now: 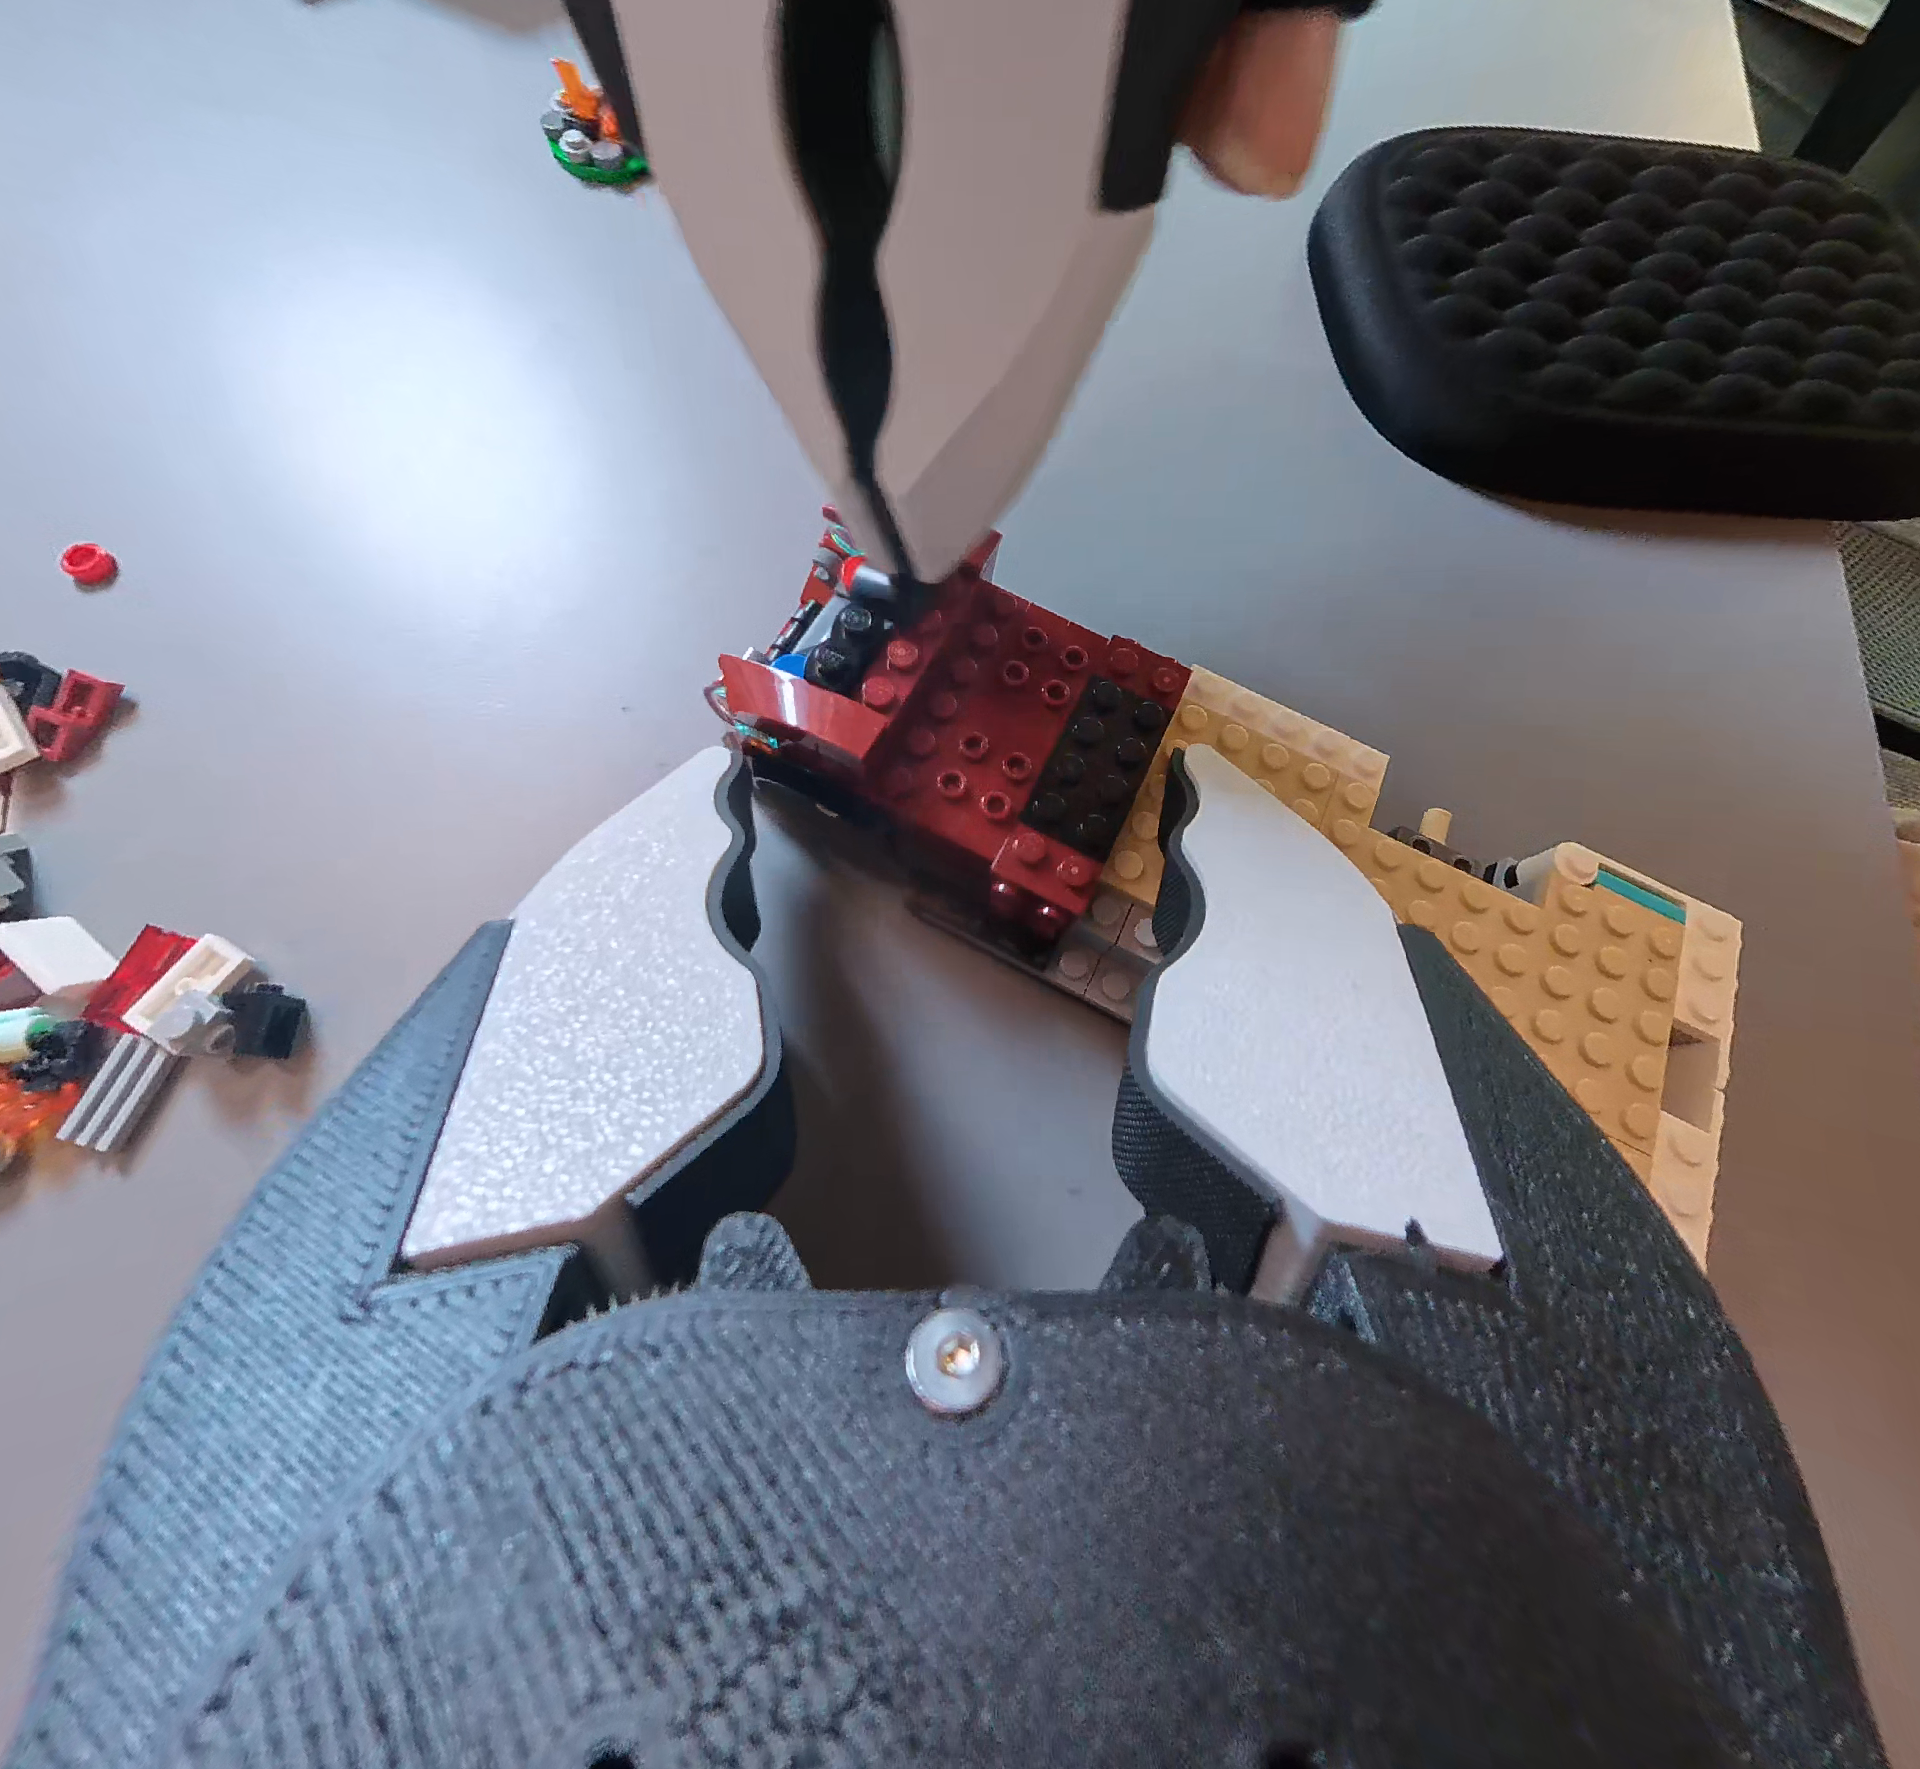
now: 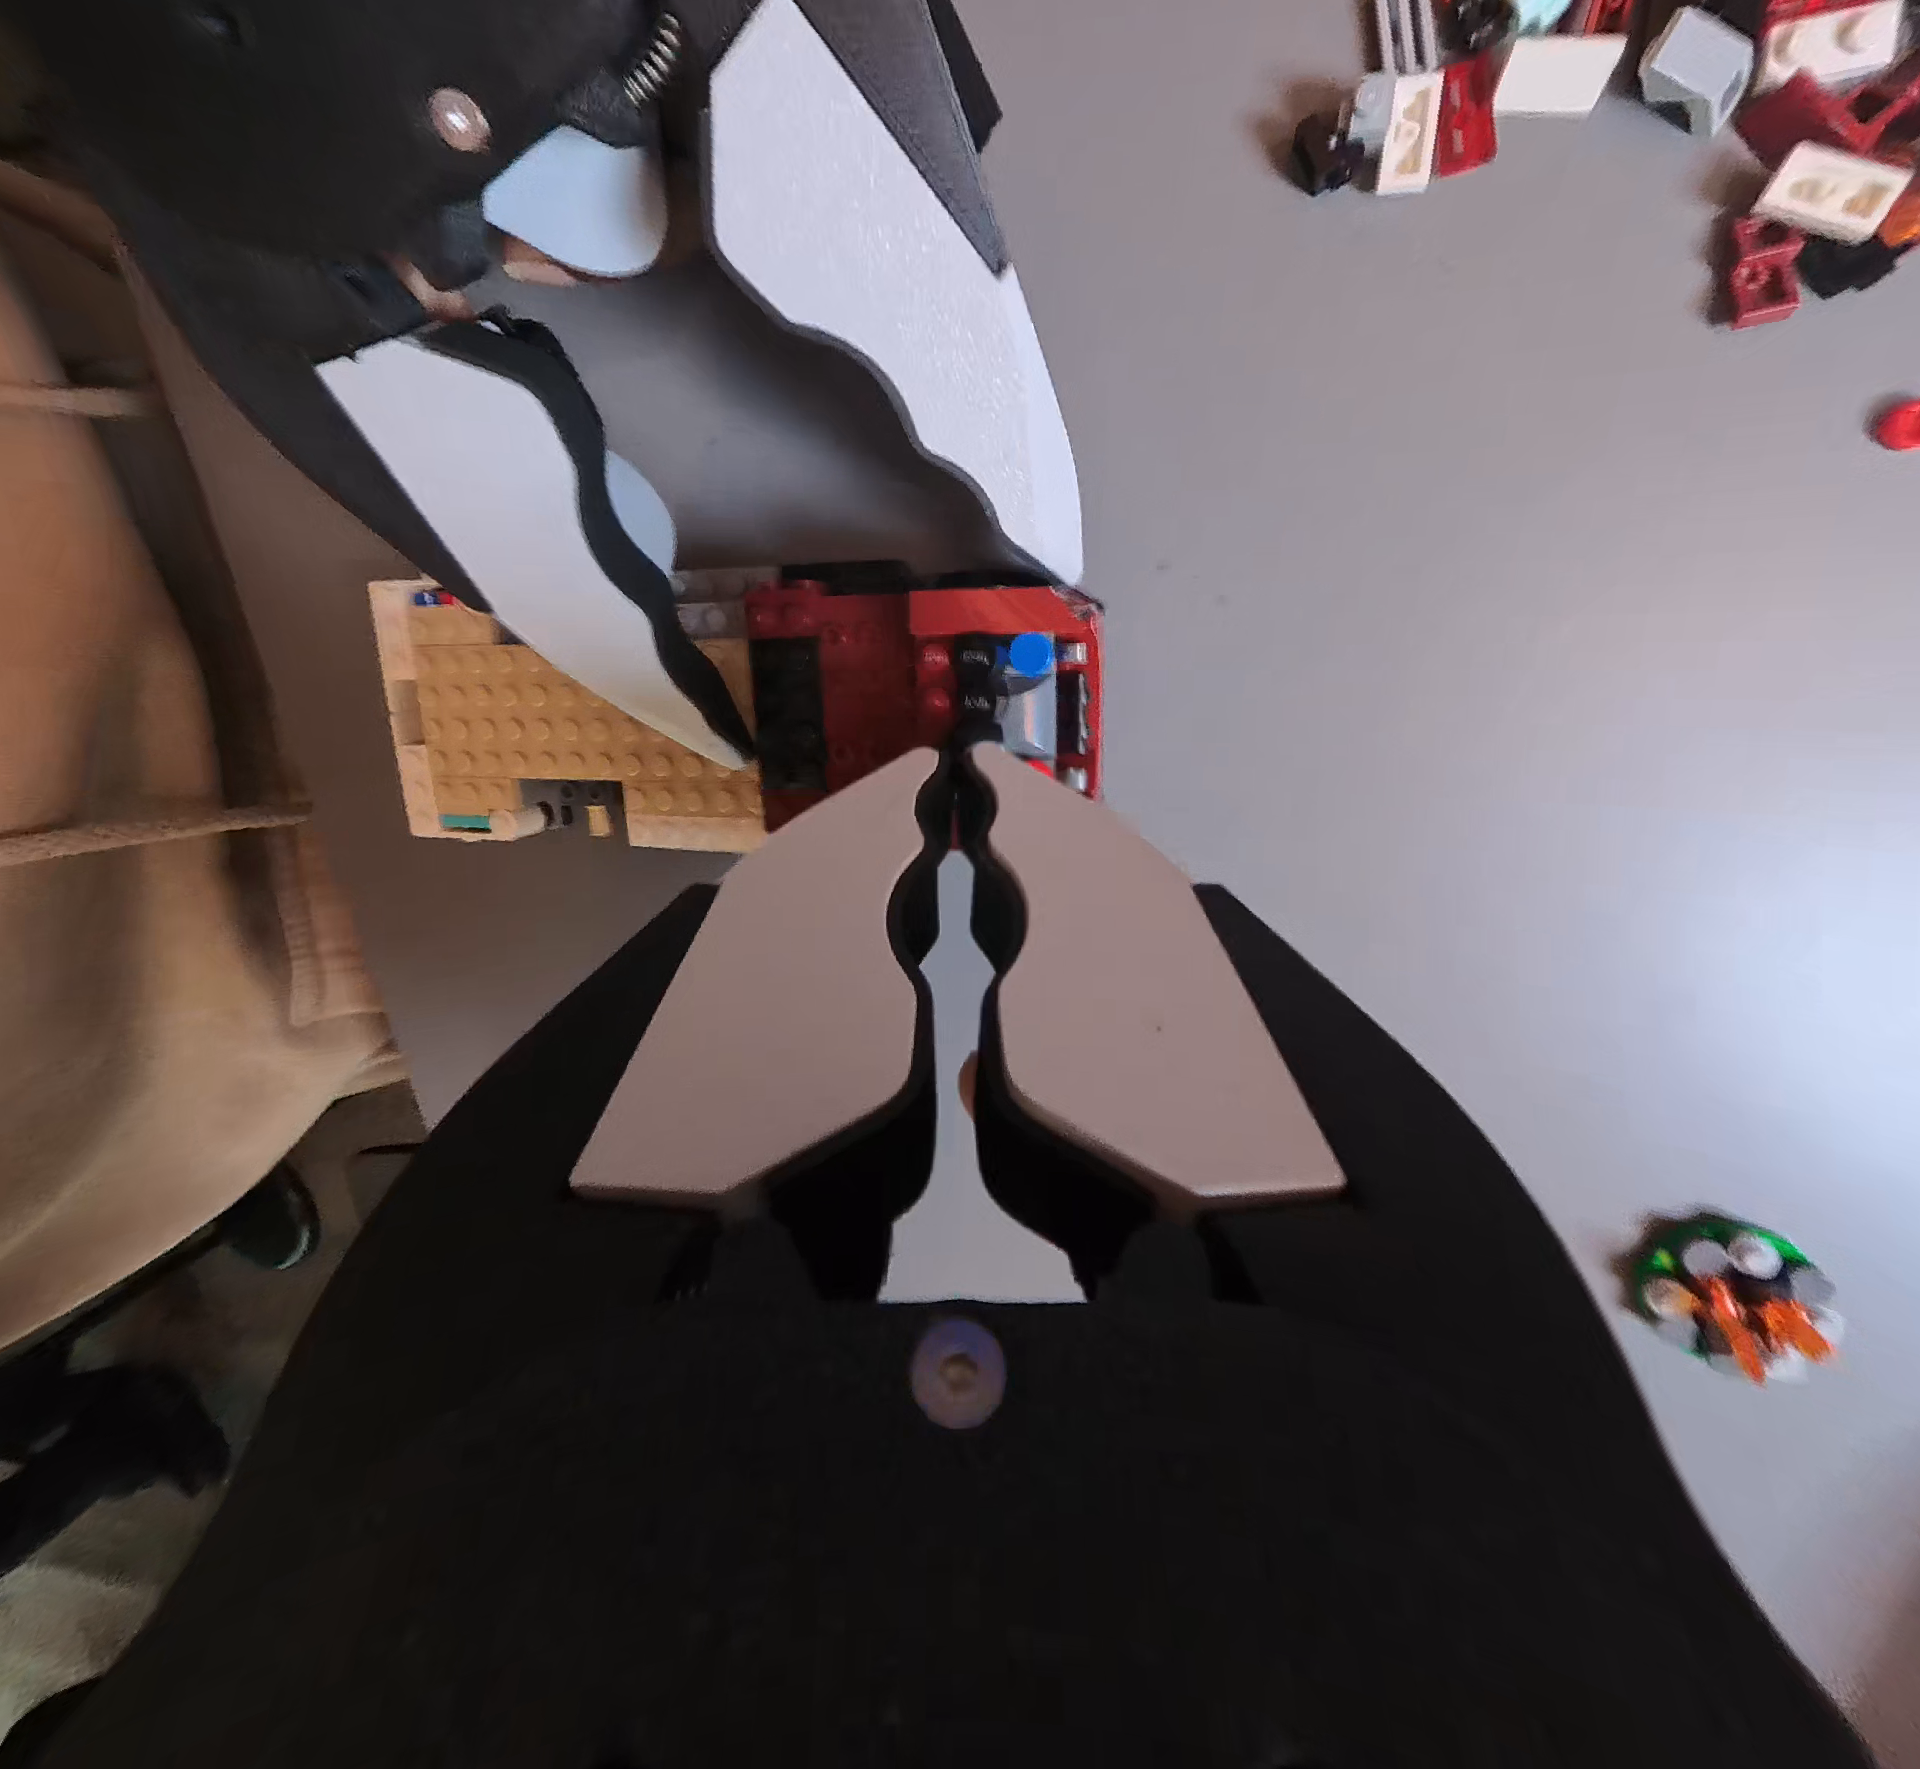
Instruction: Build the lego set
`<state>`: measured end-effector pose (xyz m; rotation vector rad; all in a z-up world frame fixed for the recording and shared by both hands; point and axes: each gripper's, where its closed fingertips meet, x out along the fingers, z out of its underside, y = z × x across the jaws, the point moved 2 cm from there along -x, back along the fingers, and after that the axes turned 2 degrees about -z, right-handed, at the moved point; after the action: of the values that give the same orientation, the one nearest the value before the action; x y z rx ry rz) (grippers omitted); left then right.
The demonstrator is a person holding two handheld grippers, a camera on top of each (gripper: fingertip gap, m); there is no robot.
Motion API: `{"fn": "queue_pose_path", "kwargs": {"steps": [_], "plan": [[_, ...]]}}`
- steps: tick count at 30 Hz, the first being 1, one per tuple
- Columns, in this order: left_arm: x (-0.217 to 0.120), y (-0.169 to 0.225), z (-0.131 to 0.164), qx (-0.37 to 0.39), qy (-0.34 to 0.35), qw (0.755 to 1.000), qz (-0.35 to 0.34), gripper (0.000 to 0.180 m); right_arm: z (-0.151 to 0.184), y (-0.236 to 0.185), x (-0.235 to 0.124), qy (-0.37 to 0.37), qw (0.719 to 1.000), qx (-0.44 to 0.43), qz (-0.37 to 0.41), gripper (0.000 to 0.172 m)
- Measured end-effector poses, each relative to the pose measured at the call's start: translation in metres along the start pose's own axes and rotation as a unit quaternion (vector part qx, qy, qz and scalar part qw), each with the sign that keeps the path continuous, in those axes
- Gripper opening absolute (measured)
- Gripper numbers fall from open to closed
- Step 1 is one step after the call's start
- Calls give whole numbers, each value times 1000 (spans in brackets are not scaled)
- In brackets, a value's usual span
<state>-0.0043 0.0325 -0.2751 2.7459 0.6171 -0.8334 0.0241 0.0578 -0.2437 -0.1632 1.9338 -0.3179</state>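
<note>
1. Brick model (image 1: 997,763) sits mid-surface (image 1: 364,389): dark red cab end, black plate in the middle, tan studded section trailing off.
2. Left hand-held gripper (image 1: 956,846) stands wide, straddling the near edge of the model; one fingertip (image 1: 1184,784) lies over the tan studs, contact uncertain.
3. Right hand-held gripper (image 2: 954,763) is pinched narrow, tips down in the red cab beside the small black pieces (image 2: 977,680); cannot tell whether it holds one.
4. Judgement: model is light, rigid, snaps apart under twisting; best gripped across the flat side walls.
5. Loose bricks (image 1: 135,1013) lie well apart.
</note>
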Motion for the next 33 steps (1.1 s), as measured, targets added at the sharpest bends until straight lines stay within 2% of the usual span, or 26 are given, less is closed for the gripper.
{"fn": "queue_pose_path", "kwargs": {"steps": [5, 12, 21, 27, 31, 33], "plan": [[0, -3, -1, -2, 2, 1000, -6, 75, -2, -6, 1, -12, 999, -31, 28, 0], [-1, -3, -1, -3, 2, 1000, -3, 75, 0, 4, -4, 5, 1000, -9, 20, 0], [-1, -2, -1, -3, 1, 1000, -2, 75, -1, 4, -5, 15, 999, -22, 16, 13], [-2, -2, 0, -4, 1, 1000, -2, 75, -2, 47, -12, 11, 992, -50, 116, 16], [-2, -2, 0, -4, 1, 1000, -2, 75, 9, 67, 3, -26, 992, -62, 111, 17], [-2, -2, 0, -5, 1, 1000, -2, 75, 11, 73, 6, -34, 987, -97, 120, 18]]}}
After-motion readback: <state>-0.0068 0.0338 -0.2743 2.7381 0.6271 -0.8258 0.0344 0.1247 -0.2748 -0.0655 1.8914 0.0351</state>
